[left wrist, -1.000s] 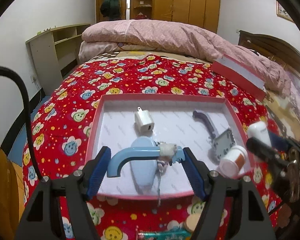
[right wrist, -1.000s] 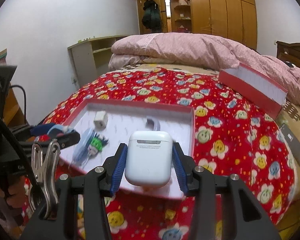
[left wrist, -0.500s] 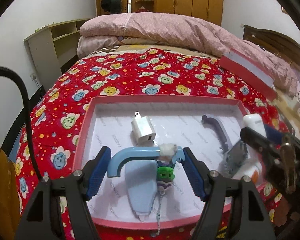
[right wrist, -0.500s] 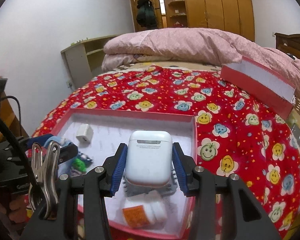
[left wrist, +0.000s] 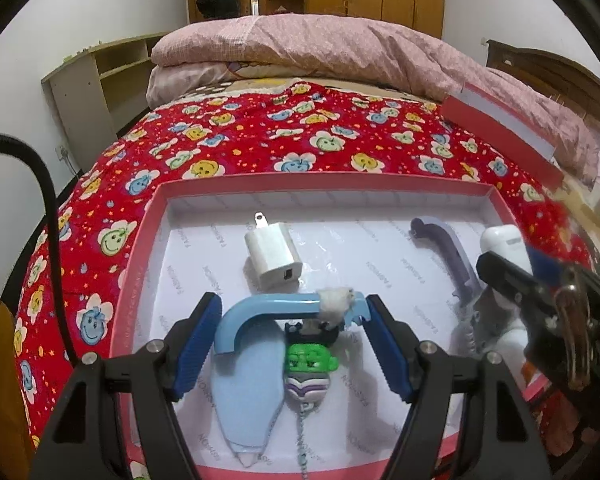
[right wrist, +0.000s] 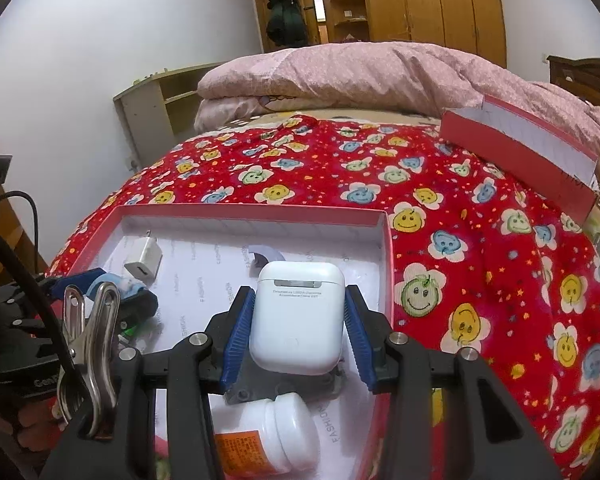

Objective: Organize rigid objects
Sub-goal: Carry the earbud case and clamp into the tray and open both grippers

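Over the red tray [right wrist: 387,240], right gripper [right wrist: 298,334] clamps the earbud case [right wrist: 298,316], left gripper [left wrist: 294,342] clamps the blue hook [left wrist: 268,312]; either could land on items below.

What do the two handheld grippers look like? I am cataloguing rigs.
Left gripper: black angular frame, blue ribbed pads, silver screws, black cable at its left. Right gripper: same black frame and blue ribbed pads; a metal spring clip hangs at its left.

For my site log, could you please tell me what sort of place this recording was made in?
Most likely a home bedroom: a bed under a red flower-print bedspread, a folded pink quilt at its head, and a wooden wardrobe against the far wall.
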The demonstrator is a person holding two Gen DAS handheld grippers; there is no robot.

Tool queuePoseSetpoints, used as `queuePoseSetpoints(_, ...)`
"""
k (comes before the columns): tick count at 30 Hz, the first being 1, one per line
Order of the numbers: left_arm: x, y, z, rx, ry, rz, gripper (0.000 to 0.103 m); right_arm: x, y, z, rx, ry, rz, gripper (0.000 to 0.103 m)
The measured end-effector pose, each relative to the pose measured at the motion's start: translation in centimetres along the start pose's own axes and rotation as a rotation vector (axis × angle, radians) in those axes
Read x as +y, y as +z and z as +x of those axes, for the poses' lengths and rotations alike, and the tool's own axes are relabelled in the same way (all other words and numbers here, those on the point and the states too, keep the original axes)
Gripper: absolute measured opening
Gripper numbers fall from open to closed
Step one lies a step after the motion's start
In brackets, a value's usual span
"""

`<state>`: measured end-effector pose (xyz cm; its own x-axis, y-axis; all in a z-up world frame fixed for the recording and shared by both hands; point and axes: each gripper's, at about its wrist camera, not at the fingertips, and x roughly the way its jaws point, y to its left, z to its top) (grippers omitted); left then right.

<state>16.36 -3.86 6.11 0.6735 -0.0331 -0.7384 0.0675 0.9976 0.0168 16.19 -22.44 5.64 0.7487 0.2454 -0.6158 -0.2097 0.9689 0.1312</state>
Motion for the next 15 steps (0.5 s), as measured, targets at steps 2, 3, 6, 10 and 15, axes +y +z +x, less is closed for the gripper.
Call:
queuePoseSetpoints(2, -0.16, 0.0, 0.06, -0.004, 0.005, 0.008, 0.076, 0.16, -0.07, 0.03, -0.005, -0.002, -0.006, 0.046)
queuePoseSetpoints(3, -0.22, -0.02, 0.07, -0.006, 0.007, 0.011, 0.076, 0.23, -0.12, 0.04, -0.007, 0.0, -0.007, 0.046)
queuePoseSetpoints(6, -0.48, -0.12, 0.18, -0.007, 0.014, 0.02, 0.076, 0.31, -0.24, 0.0, -0.011, 0.0, -0.008, 0.046)
queuePoseSetpoints(10, -0.83, -0.21, 0.27, -0.001, 0.023, 0.037, 0.076, 0.38, -0.32, 0.15, -0.008, 0.006, -0.006, 0.046)
queuePoseSetpoints(15, -0.88, -0.19, 0.29, 0.005, 0.016, 0.034, 0.076, 0.41, -0.21, -0.08, -0.028, 0.019, -0.009, 0.052)
